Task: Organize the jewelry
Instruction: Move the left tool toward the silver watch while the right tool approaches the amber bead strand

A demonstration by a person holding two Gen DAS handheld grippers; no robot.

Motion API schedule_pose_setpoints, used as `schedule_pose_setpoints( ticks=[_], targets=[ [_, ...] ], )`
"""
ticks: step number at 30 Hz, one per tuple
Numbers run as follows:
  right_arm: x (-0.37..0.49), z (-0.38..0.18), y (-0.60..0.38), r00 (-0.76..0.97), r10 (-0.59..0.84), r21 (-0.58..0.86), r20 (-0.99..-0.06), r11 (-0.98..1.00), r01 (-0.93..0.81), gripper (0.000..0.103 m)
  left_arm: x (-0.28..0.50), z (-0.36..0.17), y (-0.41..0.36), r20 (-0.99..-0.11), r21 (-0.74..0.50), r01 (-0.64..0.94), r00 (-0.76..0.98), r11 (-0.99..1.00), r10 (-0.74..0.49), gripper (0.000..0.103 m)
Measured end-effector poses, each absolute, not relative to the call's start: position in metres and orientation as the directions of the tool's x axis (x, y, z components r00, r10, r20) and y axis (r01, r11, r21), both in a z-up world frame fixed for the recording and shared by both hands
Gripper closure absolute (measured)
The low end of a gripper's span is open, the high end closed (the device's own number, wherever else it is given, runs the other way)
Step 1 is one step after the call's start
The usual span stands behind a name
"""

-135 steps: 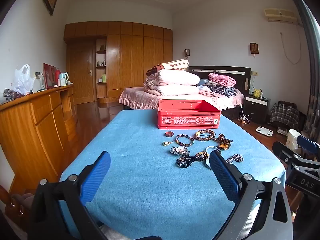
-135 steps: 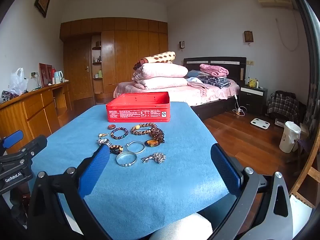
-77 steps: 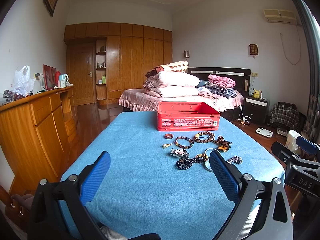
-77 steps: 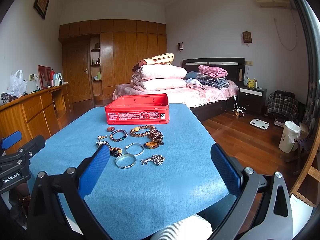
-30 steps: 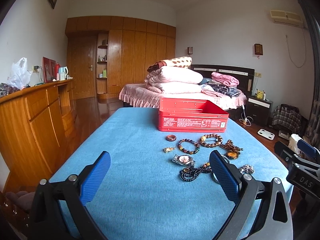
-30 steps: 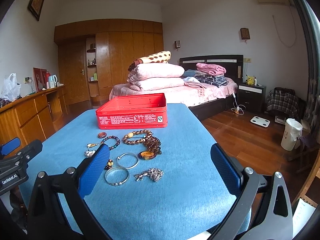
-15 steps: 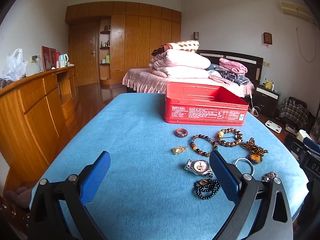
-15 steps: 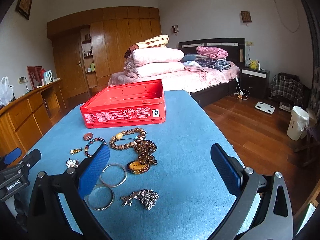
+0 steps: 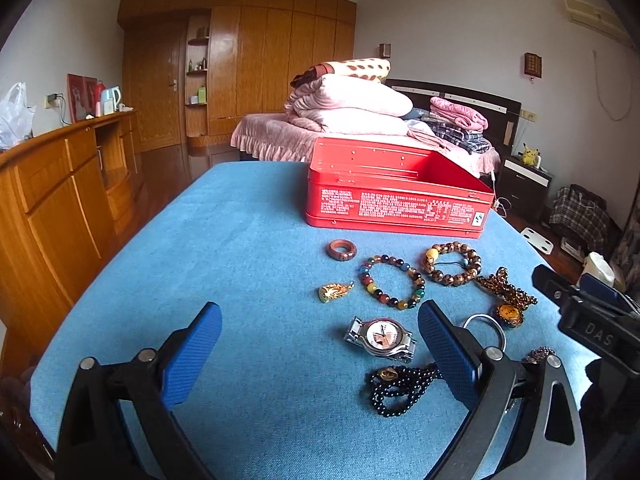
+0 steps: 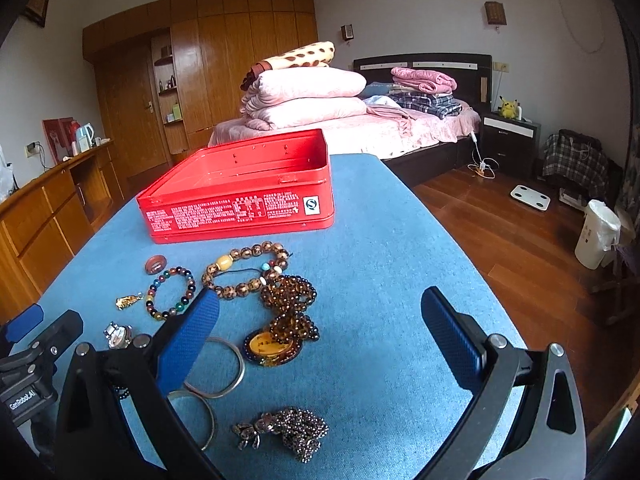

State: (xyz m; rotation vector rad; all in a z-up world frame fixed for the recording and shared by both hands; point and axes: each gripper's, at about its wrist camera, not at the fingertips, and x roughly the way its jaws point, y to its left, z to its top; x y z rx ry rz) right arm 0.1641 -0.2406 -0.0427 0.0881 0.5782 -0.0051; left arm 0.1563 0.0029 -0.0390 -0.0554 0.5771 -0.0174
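Observation:
An open red tin box stands on the blue tablecloth. In front of it lie a brown ring, a gold pendant, a multicoloured bead bracelet, a brown bead bracelet, a wristwatch, a black bead strand, an amber necklace with a pendant, silver bangles and a silver chain. My left gripper is open, low over the cloth, just left of the watch. My right gripper is open above the amber necklace, holding nothing.
A wooden sideboard runs along the left. Behind the table stands a bed piled with folded blankets. Wooden floor, a white bin and a scale lie to the right.
Both grippers have moved forward and down over the table toward the jewelry, which now looks much larger. Both stay open and the jewelry has not moved.

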Motion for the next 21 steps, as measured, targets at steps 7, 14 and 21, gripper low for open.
schedule_pose_setpoints(
  ticks=[7, 14, 21],
  targets=[
    [0.177, -0.045, -0.232, 0.809, 0.011, 0.042, -0.587, 0.999, 0.017, 0.011, 0.165, -0.044, 0.0, -0.576, -0.075, 0.026, 0.815, 0.997, -0.065, 0.02],
    [0.191, -0.056, -0.229, 0.754, 0.018, 0.033, -0.657, 0.999, 0.005, 0.029, 0.17, -0.048, -0.001, -0.592, -0.08, 0.041, 0.802, 0.996, -0.08, 0.023],
    [0.2, -0.063, -0.227, 0.716, 0.007, 0.022, -0.698, 1.0, 0.011, 0.041, 0.173, -0.053, -0.002, -0.6, -0.081, 0.048, 0.795, 0.996, -0.087, 0.023]
  ],
)
